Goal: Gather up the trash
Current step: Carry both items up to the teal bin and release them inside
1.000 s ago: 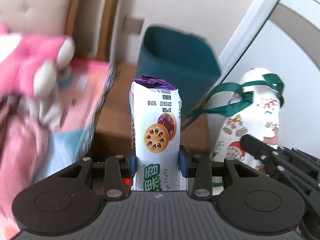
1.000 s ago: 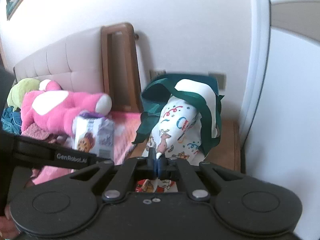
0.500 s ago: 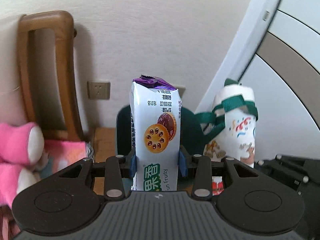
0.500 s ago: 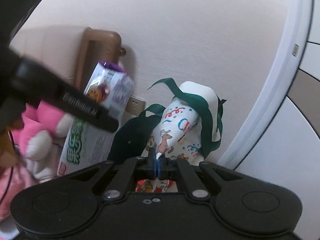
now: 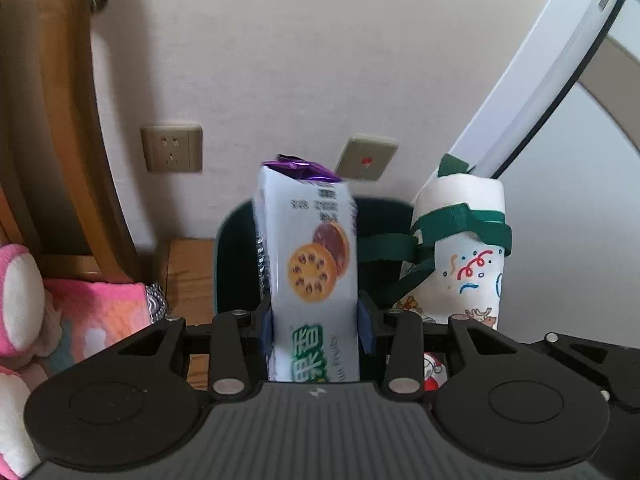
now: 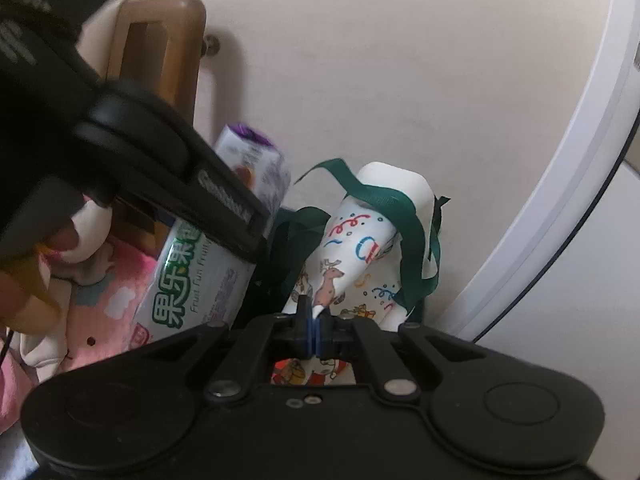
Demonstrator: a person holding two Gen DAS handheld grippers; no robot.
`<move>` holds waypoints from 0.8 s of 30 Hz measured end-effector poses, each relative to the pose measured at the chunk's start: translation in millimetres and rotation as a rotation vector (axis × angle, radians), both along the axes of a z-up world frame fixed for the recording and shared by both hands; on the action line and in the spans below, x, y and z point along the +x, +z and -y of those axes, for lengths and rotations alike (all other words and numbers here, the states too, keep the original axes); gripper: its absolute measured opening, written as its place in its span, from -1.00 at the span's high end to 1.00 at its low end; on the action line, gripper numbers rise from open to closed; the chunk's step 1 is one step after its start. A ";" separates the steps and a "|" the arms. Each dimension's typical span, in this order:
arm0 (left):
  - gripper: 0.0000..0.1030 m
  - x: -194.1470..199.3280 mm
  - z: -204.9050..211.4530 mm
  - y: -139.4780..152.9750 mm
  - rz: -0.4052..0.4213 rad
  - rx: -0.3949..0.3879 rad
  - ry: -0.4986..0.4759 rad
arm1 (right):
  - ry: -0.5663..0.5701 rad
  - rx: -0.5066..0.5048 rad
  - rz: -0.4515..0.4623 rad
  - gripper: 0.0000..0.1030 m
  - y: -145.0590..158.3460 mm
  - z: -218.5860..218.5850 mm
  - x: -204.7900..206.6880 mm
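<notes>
A tall white biscuit packet (image 5: 312, 272) with a purple top stands upright between the blue pads of my left gripper (image 5: 316, 328), which is shut on it. Directly behind the packet is a dark teal bin (image 5: 236, 264), mostly hidden by it. To the right hangs a printed white paper bag (image 5: 468, 264) with green ribbon handles. In the right wrist view, my right gripper (image 6: 314, 328) is shut on a thin edge of that paper bag (image 6: 352, 248). The biscuit packet (image 6: 200, 280) shows at the left there, under the left tool's black frame.
The bin stands on a wooden nightstand (image 5: 188, 268) against a beige wall with two socket plates (image 5: 172, 148). A wooden headboard post (image 5: 52, 120) rises at the left, above a pink plush toy (image 5: 20, 300) and pink blanket (image 5: 104, 312). A white door frame (image 5: 540, 72) curves along the right.
Both views swung from the bed and plush toy toward the wall and nightstand corner. The bin now sits right behind the packet. Both grips are unchanged.
</notes>
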State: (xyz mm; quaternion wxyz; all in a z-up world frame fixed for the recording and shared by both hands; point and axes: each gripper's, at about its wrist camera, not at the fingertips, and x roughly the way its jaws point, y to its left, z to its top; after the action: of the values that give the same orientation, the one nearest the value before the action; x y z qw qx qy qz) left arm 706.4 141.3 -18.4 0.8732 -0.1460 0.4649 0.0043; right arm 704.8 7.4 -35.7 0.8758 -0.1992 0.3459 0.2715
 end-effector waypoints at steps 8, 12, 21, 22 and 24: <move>0.24 19.0 18.5 -23.7 -0.058 0.049 -0.052 | -0.036 -0.029 -0.040 0.92 -20.9 -13.4 8.2; 0.24 26.3 21.8 -37.4 -0.085 0.076 -0.063 | -0.054 -0.039 -0.088 0.70 -22.6 -19.0 11.5; 0.19 35.3 25.3 -66.5 -0.161 0.093 -0.066 | -0.008 -0.061 -0.122 0.48 -9.3 -14.6 -20.6; 0.13 34.5 26.6 -67.8 -0.170 0.082 -0.068 | -0.015 -0.042 -0.134 0.47 -7.7 -10.4 -23.2; -0.08 31.4 29.9 -67.9 -0.170 0.051 -0.076 | -0.034 -0.008 -0.149 0.41 -1.6 4.1 -26.7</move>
State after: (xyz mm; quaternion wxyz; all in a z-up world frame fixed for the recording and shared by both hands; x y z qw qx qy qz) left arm 737.8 111.4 -86.3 0.8338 -0.1050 0.5420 -0.0045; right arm 678.1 3.3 -37.3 0.8513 -0.1760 0.4143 0.2694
